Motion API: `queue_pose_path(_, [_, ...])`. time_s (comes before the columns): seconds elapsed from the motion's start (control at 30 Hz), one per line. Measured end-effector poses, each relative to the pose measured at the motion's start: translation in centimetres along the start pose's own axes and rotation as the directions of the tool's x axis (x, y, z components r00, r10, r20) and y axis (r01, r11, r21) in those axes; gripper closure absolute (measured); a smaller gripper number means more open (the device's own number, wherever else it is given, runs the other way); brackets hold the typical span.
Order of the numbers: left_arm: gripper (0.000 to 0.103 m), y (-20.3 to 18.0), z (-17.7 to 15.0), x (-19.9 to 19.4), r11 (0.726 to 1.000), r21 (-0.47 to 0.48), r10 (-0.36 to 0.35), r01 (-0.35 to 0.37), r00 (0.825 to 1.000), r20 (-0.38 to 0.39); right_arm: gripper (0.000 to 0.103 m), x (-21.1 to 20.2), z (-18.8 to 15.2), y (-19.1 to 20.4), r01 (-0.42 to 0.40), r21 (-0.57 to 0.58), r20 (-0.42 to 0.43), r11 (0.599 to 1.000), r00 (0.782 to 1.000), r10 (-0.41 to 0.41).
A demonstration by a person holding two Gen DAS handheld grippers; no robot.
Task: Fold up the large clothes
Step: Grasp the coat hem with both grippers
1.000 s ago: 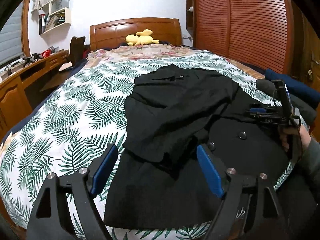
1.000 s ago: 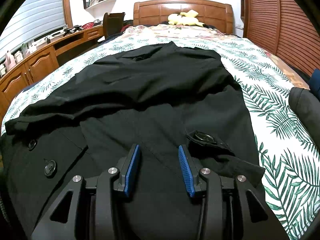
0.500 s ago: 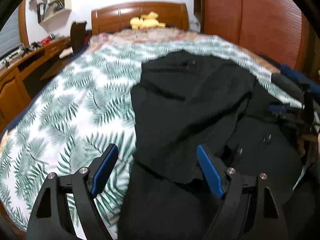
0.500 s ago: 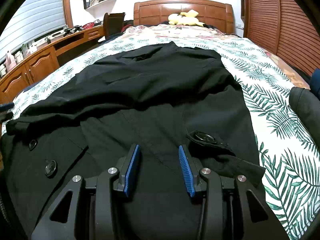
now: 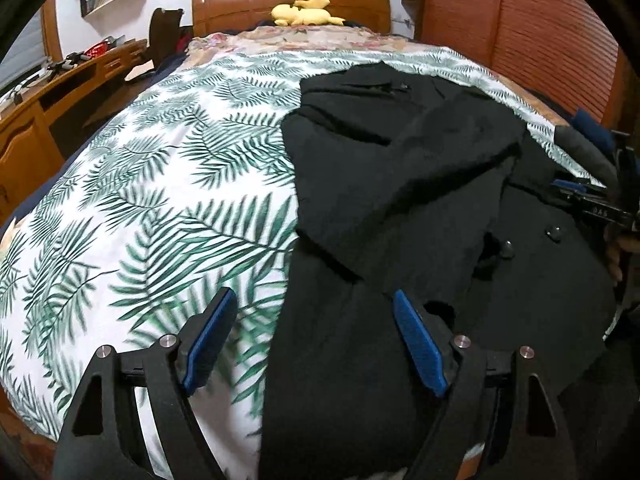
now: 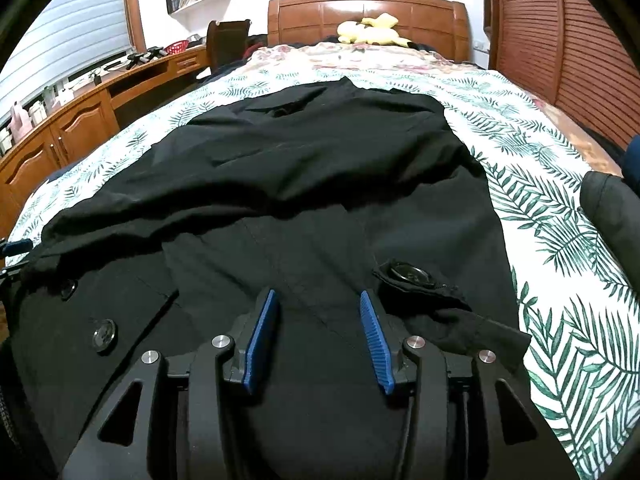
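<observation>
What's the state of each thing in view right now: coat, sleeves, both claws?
black coat: spread flat on the bed, collar toward the headboard.
left sleeve: folded across the coat's front.
right cuff: lying on the coat's front, button up.
left claw: open, jaws just closing slightly, straddling the coat's edge, gripping nothing.
right claw: open over the coat, gripping nothing.

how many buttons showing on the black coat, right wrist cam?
3. Two on the coat front panel at left: one near, one further up. A third right of the right claw. Folds may hide more.
</observation>
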State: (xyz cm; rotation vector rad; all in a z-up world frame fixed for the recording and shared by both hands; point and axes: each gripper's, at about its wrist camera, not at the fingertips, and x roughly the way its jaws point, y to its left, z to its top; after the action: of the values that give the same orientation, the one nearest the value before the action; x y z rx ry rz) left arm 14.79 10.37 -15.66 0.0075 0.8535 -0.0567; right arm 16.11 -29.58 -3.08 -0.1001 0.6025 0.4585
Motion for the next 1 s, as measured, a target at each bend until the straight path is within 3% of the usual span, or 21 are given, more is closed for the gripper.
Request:
queue_pose_path(0.13, [0.049, 1.1, -0.7, -1.9, 1.0, -0.012, -0.015, 0.015, 1.0, 0.019, 0.057, -2.2, 0.2, -0.4, -0.018, -0.008, 0.0, 1.0, 1.0, 0.018])
queue_pose_path(0.27, [0.057, 1.7, -1.4, -3.0, 1.0, -0.015, -0.022, 0.023, 0.999, 0.029, 0.057, -6.1, -0.3, -1.7, -0.001, -0.007, 0.013, 1.0, 1.0, 0.001])
queue_pose_path(0.57, [0.057, 1.0, -2.6, -3.6, 0.999, -0.012, -0.051, 0.051, 0.998, 0.037, 0.057, -10.5, -5.2, -5.5, 0.069, 0.043, -0.089, 0.997, 0.994, -0.065])
queue_pose_path(0.9, [0.057, 1.1, -3.5, -2.6, 0.998, -0.023, -0.053, 0.054, 0.998, 0.015, 0.057, -10.8, -7.6, -4.4, 0.014, 0.013, -0.151, 1.0, 0.989, -0.012])
queue_pose_path(0.97, [0.057, 1.1, -3.7, -2.6, 0.998, -0.024, -0.053, 0.054, 0.998, 0.017, 0.068, -11.0, -7.3, -4.3, -0.017, 0.021, -0.135, 1.0, 0.991, 0.02])
queue_pose_path(1.0, [0.057, 1.1, -3.7, -2.6, 0.998, -0.025, -0.054, 0.055, 0.998, 0.019, 0.068, -11.4, -7.2, -4.2, -0.04, 0.025, -0.118, 0.999, 0.992, 0.043])
